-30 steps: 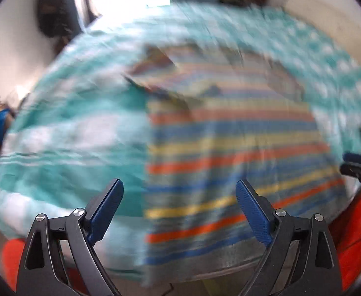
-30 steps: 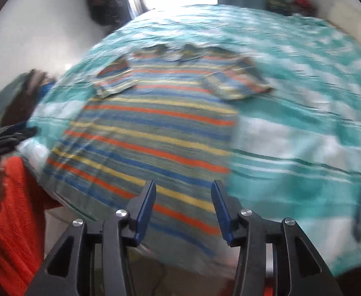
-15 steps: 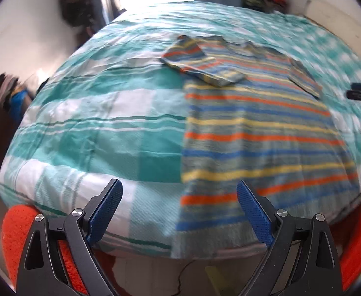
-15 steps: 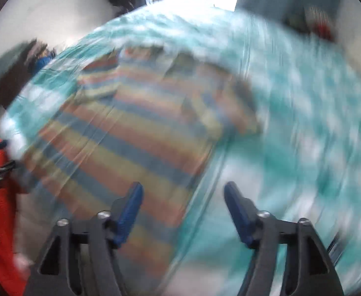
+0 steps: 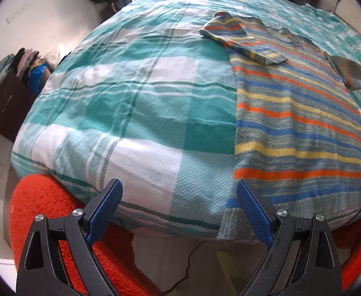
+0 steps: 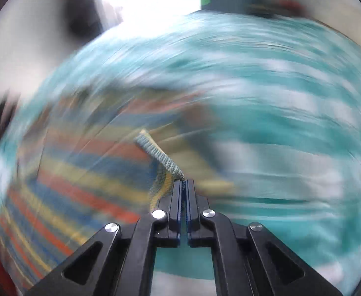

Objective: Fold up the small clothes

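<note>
A bed (image 5: 136,93) fills the room, spread with a teal and white checked cover that is lightly creased. On its right half lies a small knitted sweater (image 5: 296,113), banded in orange, blue, yellow and grey, laid flat with its hem hanging just over the near edge of the bed. The sweater's left sleeve (image 5: 242,39) is folded in across the chest. The left gripper (image 5: 179,212) hovers above the near edge of the bed, its blue-padded jaws wide apart with nothing between them, the right pad just over the sweater's hem corner. The right gripper (image 6: 183,185) has its jaws pressed together, pinching the ribbed cuff (image 6: 159,155) of the other sleeve; everything beyond it is blurred. No brand, label or writing can be read anywhere.
</note>
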